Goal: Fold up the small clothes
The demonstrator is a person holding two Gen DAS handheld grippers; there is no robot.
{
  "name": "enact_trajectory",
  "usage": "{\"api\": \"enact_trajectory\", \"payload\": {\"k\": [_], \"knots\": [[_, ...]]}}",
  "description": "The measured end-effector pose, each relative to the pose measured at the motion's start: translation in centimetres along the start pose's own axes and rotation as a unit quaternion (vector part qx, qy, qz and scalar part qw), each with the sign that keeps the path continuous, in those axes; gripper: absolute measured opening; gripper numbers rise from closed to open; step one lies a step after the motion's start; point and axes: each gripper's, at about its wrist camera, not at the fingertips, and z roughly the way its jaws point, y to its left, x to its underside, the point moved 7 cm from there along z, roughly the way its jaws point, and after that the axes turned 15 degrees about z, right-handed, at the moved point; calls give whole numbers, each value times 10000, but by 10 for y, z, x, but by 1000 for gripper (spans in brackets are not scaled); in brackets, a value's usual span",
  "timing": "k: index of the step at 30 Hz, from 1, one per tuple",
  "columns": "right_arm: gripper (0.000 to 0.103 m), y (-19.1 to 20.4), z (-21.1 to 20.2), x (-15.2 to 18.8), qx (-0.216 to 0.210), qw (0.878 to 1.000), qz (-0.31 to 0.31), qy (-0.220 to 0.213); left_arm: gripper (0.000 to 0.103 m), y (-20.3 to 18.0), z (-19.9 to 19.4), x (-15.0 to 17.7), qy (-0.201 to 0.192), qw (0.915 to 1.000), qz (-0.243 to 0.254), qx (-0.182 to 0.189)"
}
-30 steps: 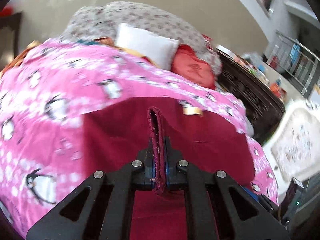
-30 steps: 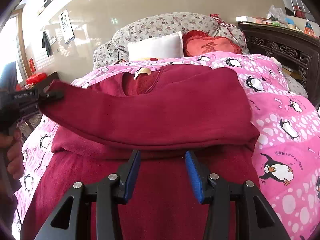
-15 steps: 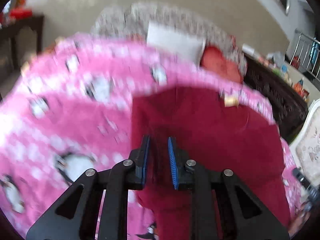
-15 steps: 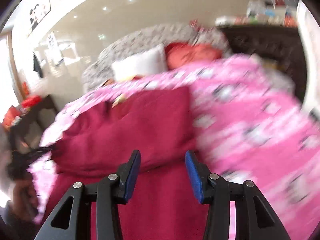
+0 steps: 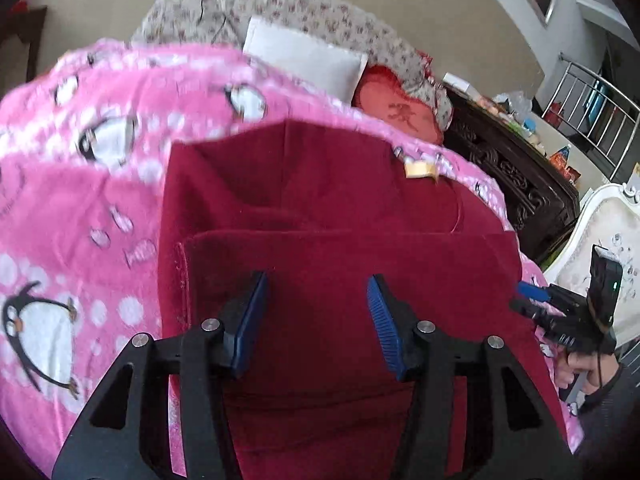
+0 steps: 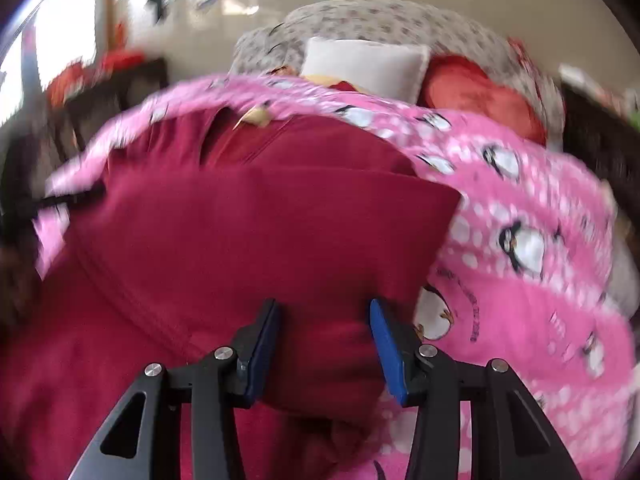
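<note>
A dark red sweater (image 5: pixel 340 216) lies on a pink penguin blanket (image 5: pixel 80 184), its sleeve folded across the body. My left gripper (image 5: pixel 316 320) is open and empty just above the folded sleeve. My right gripper (image 6: pixel 324 348) is open and empty over the sweater's (image 6: pixel 256 232) right edge. The right gripper also shows at the right edge of the left wrist view (image 5: pixel 532 300), held in a hand. The sweater's neck label (image 5: pixel 420 168) faces the pillows.
A white pillow (image 5: pixel 304 60) and a red cushion (image 5: pixel 400 108) lie at the head of the bed, a floral bolster (image 5: pixel 280 12) behind them. A dark carved cabinet (image 5: pixel 516 176) and a white chair (image 5: pixel 600 232) stand to the right. The pink blanket (image 6: pixel 520 248) extends right of the sweater.
My left gripper let go of the sleeve, opened wide and now sits over the sweater. My right gripper swung to the sweater's right edge. The sleeve now lies flat across the body.
</note>
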Motion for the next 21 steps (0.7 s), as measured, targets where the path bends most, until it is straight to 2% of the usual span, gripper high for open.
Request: {"api": "enact_trajectory", "payload": {"k": [5,8,10,12,14,15,16,18,20,21], "knots": [[45,5,-8,-11,144,9997,-181,82,51,5,2,-1,-41,9998,-174,131],[45,3,-12,-45,310,9988,27,-388,51,8,3,-3,-72,9994,-275,218],[45,1,0,-68,346,9977,230,-528,51,9,3,-3,-88,9991,-312,269],[46,-5,24,-72,517,9974,365,-356,51,11,2,-3,-104,9987,-362,330],[53,-13,44,-69,511,9961,713,-107,51,12,2,-3,-109,9985,-396,356],[63,-20,42,-71,501,9936,1002,-105,51,12,2,-2,-102,9986,-394,348],[64,-25,34,-72,505,9897,1335,-40,51,11,2,-2,-97,9986,-384,339],[60,-27,16,-68,723,9857,1523,-12,51,11,2,-2,-71,9989,-356,298],[59,-15,-20,-56,880,9852,1440,-311,51,9,4,-3,-37,9993,-297,226],[59,-5,-36,-49,749,9866,1362,-489,51,8,4,-3,-10,9996,-249,164]]}}
